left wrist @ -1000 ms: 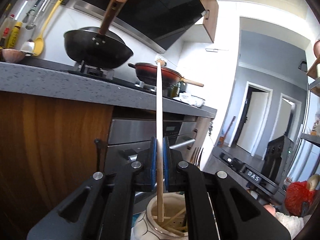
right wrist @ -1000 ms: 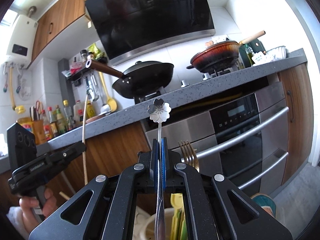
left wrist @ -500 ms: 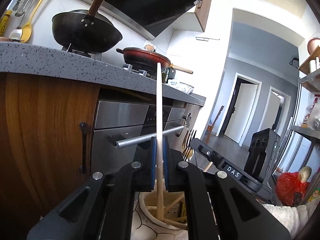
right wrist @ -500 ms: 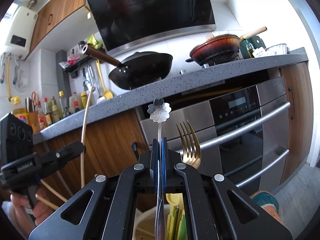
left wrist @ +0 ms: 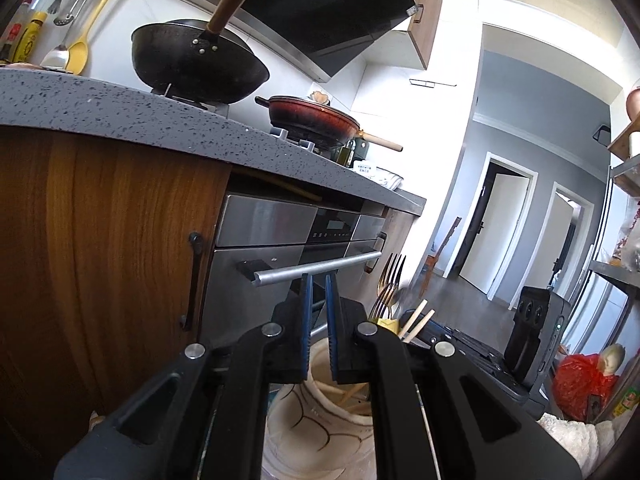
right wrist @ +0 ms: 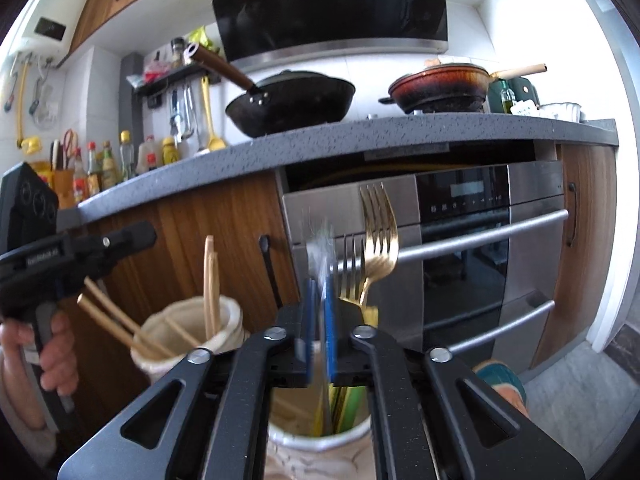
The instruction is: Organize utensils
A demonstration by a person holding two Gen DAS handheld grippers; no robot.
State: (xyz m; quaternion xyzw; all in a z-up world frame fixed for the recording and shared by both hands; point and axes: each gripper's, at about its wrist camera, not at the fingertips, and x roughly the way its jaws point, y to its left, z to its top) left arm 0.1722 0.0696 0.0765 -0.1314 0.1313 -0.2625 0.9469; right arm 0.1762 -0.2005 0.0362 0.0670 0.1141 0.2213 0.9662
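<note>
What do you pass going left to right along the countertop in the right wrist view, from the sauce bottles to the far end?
Sauce bottles → yellow spoon hanging by the wall → black wok → red pan → oil bottle → white dish.

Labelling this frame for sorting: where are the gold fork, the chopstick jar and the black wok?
Gold fork (right wrist: 379, 232), right wrist view, on its tines.
Chopstick jar (right wrist: 160, 354), right wrist view, on its outer wall.
Black wok (left wrist: 192, 66), left wrist view, on its side.
</note>
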